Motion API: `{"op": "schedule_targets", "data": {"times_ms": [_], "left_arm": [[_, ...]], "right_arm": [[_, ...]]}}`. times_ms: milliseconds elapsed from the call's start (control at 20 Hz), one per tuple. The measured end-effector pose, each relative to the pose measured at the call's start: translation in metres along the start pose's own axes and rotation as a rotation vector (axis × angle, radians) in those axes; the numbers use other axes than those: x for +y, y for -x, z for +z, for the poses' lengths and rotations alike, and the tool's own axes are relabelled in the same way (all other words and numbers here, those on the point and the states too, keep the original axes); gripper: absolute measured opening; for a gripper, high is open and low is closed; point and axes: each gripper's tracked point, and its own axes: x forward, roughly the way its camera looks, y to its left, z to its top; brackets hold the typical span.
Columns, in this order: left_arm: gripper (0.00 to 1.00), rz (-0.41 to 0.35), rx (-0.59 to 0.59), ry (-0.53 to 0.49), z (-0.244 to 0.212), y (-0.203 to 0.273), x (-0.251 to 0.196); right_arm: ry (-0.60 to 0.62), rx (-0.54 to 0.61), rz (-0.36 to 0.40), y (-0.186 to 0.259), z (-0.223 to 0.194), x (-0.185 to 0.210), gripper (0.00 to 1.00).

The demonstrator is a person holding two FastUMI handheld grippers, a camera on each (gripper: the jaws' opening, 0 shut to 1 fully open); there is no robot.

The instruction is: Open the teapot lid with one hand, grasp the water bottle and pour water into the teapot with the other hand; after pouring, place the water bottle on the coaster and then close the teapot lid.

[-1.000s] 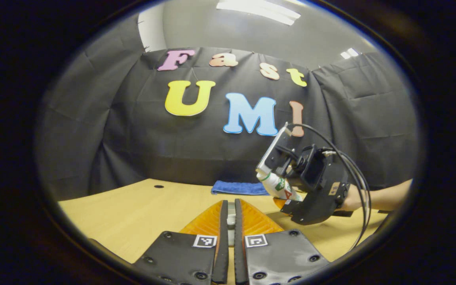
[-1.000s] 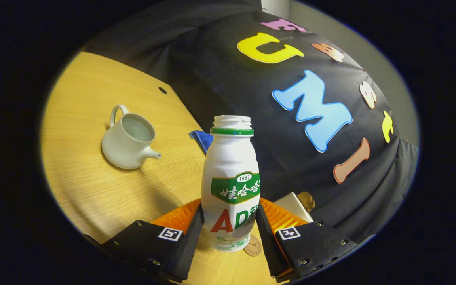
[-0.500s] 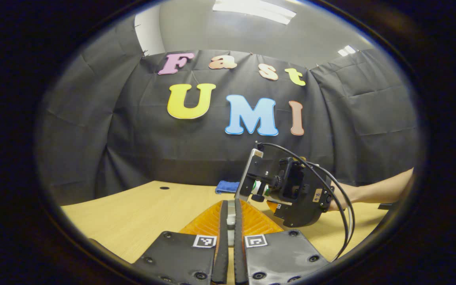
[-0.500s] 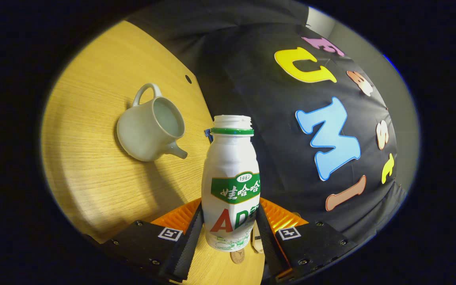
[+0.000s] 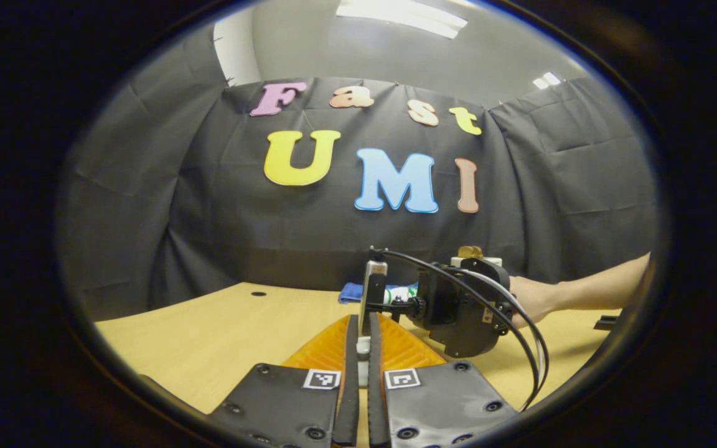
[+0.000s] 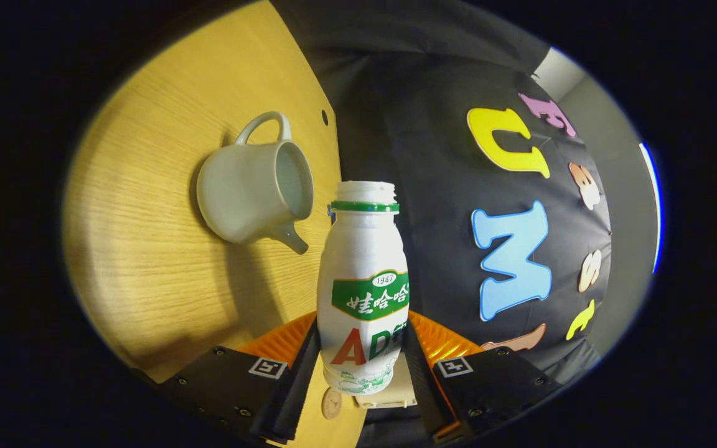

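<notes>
A white plastic water bottle (image 6: 363, 292) with a green neck ring and no cap sits clamped between the right gripper (image 6: 361, 367) fingers. Beside its mouth, a pale, lidless teapot (image 6: 253, 185) rests on the light wooden table (image 6: 140, 249). The left gripper (image 5: 358, 373) jaws are pressed nearly together on a small pale piece I cannot identify. Black cloth walls the booth.

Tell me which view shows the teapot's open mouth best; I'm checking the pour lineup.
The right gripper view: the teapot shows whole, lid off, beside the held bottle. In the left gripper view, the right gripper stands where it would be.
</notes>
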Motion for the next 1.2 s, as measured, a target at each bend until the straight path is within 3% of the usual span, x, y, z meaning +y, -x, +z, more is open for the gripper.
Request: {"op": "schedule_targets", "data": {"times_ms": [450, 650, 700, 750, 1200], "left_arm": [[0.16, 0.010, -0.009, -0.010, 0.001, 0.002, 0.005], [0.16, 0.013, 0.000, -0.009, -0.002, 0.001, 0.006], [0.12, 0.012, 0.000, -0.010, -0.002, 0.001, 0.007], [0.16, 0.012, -0.001, -0.012, -0.001, 0.001, 0.007], [0.16, 0.014, 0.004, -0.016, -0.003, 0.002, 0.007]], "right_arm": [[0.213, 0.001, -0.025, 0.002, -0.001, -0.004, 0.72], [0.248, -0.004, -0.032, 0.005, -0.003, -0.004, 0.73], [0.264, -0.004, -0.039, 0.006, -0.001, -0.005, 0.70], [0.283, -0.007, -0.045, 0.006, 0.000, -0.005, 0.72], [0.378, -0.013, -0.103, 0.009, 0.002, -0.011, 0.72]]}}
